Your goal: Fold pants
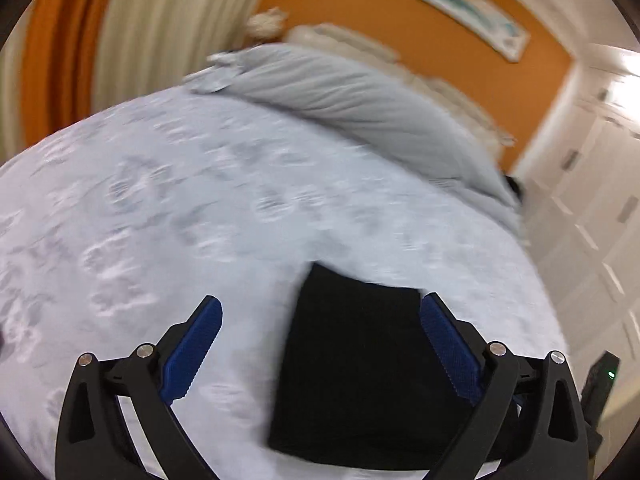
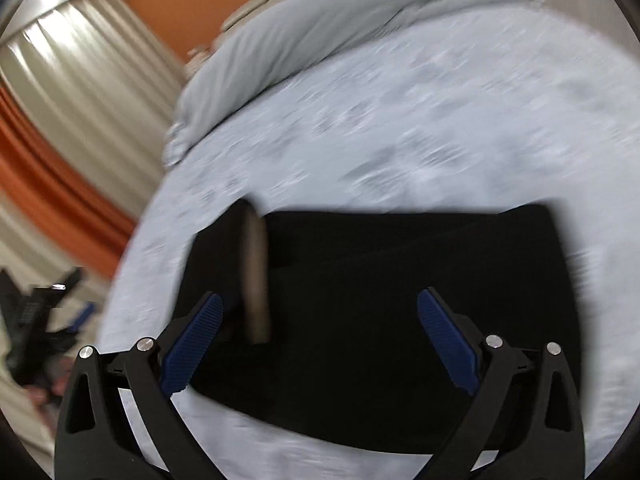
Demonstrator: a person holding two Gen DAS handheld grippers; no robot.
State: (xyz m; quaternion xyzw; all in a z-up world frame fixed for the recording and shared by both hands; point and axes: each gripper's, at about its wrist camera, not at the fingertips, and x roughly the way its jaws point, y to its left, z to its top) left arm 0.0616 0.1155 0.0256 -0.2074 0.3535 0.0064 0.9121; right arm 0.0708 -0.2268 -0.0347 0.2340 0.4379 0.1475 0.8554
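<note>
Lying folded into a compact rectangle on the bed [image 1: 200, 200], pants [image 2: 380, 320] look finished; left tongs [image 1: 320, 320] and right tongs [image 2: 318, 316] gape apart, empty.

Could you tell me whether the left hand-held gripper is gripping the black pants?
No, the left hand-held gripper stands wide open above the folded black pants, its blue pads clear of the cloth.

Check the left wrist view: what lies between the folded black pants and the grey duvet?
Only bare patterned bedsheet lies between the pants and the duvet.
</note>
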